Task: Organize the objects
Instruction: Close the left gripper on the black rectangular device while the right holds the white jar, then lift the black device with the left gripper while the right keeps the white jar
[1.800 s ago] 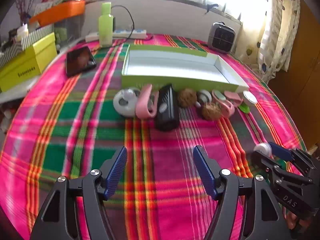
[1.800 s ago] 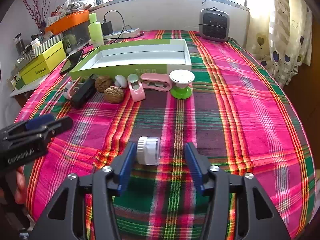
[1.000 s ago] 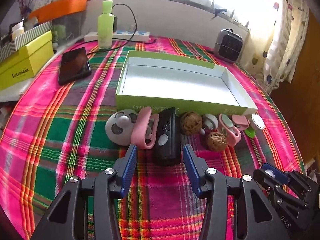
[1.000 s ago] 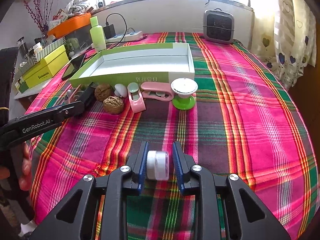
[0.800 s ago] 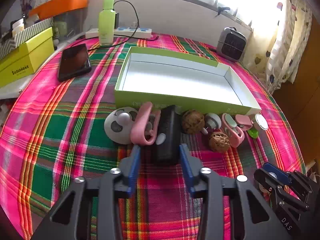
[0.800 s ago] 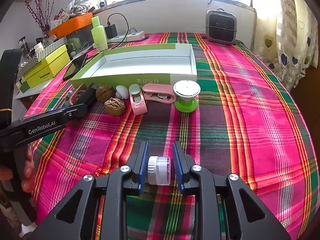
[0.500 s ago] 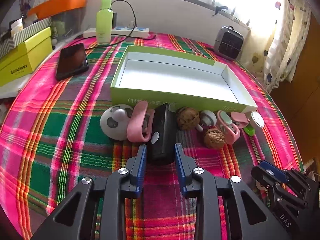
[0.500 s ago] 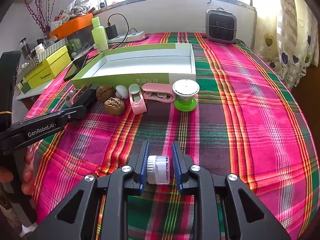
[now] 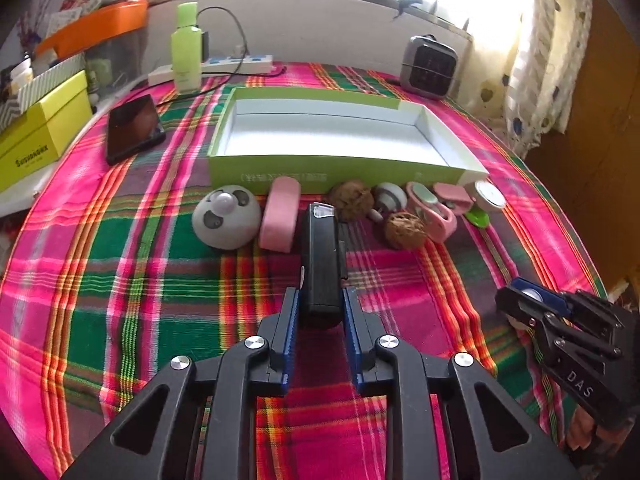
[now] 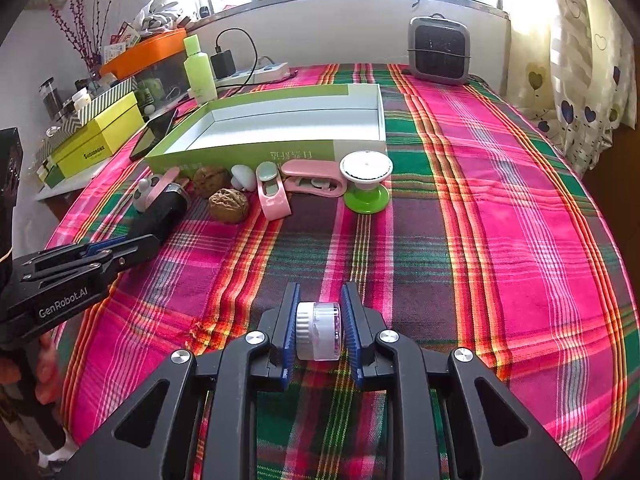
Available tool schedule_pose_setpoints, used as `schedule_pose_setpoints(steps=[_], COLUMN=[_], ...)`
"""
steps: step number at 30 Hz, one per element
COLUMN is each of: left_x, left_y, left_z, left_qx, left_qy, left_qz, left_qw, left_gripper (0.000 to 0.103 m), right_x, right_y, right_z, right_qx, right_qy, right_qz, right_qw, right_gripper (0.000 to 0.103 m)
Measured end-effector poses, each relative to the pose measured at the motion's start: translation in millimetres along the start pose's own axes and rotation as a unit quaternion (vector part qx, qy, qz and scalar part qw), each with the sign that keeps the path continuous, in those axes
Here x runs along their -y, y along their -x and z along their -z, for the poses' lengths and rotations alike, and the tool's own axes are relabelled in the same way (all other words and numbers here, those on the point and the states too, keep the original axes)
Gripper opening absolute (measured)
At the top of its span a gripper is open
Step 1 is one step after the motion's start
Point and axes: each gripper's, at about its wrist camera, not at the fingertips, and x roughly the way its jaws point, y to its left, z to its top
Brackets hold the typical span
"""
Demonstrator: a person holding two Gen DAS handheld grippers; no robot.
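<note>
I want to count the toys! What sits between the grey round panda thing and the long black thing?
Just the pink case, standing between the grey panda and black device; the left wrist view shows it.

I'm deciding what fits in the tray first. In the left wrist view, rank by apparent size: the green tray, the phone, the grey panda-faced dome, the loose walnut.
1. Green tray
2. Phone
3. Grey dome, close to the phone; it sits nearer the camera, so that order is unsure
4. Walnut
</note>
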Motion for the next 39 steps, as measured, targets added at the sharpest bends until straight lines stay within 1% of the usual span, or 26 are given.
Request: schedule_pose_setpoints(steps=[2, 4, 10, 12, 16, 18, 22, 24, 27, 32, 36, 39], left_x=[1.1, 1.4, -5.4, -9.1, -18.0, -21.8, -23.6, -26.4, -31.6, -34.8, -34.7, -32.8], left_y=[1.4, 3.3, 6.7, 4.7, -2.1, -5.8, -5.1, -1.5, 2.4, 3.6, 3.8, 0.8], left_z=[0.1, -0.5, -6.1, -7.6, -9.7, -10.0, -10.3, -11.0, -10.9, -12.4, -11.7, -11.3], left_qx=[-0.001, 0.002, 0.016, 0.015, 0.006, 0.001, 0.005, 0.014, 0.023, 0.029, 0.028, 0.025], left_qy=[-0.005, -0.007, 0.021, 0.035, 0.070, 0.084, 0.090, 0.100, 0.113, 0.119, 0.120, 0.123], left_qz=[0.006, 0.019, 0.051, 0.056, 0.065, 0.062, 0.059, 0.053, 0.056, 0.036, 0.037, 0.044], left_qw=[1.0000, 0.9998, 0.9984, 0.9977, 0.9953, 0.9945, 0.9942, 0.9934, 0.9918, 0.9918, 0.9917, 0.9911], left_gripper=[0.020, 0.028, 0.038, 0.040, 0.040, 0.040, 0.040, 0.040, 0.040, 0.040, 0.040, 0.040], right_x=[0.9, 2.3, 4.4, 4.6, 4.7, 4.9, 6.1, 7.6, 7.3, 8.0, 9.2, 10.1], right_y=[0.8, 2.0, 6.7, 8.1, 8.8, 10.0, 10.3, 10.2, 10.1, 10.2, 11.3, 11.8], right_z=[0.9, 2.3, 5.5, 6.7, 8.3, 9.7, 11.6, 11.4, 11.3, 12.2, 13.5, 13.8], right_qx=[0.000, 0.001, 0.006, 0.008, 0.008, 0.008, 0.007, 0.007, 0.008, 0.009, 0.012, 0.015], right_qy=[0.000, -0.002, -0.006, -0.004, -0.005, -0.007, -0.008, -0.012, -0.010, -0.013, -0.015, -0.019], right_qz=[-0.004, -0.009, -0.024, -0.023, -0.022, -0.025, -0.023, -0.026, -0.027, -0.030, -0.033, -0.034], right_qw=[1.000, 1.000, 1.000, 1.000, 1.000, 1.000, 1.000, 1.000, 1.000, 0.999, 0.999, 0.999], right_gripper=[0.022, 0.022, 0.022, 0.025, 0.026, 0.026, 0.026, 0.026, 0.026, 0.026, 0.026, 0.026])
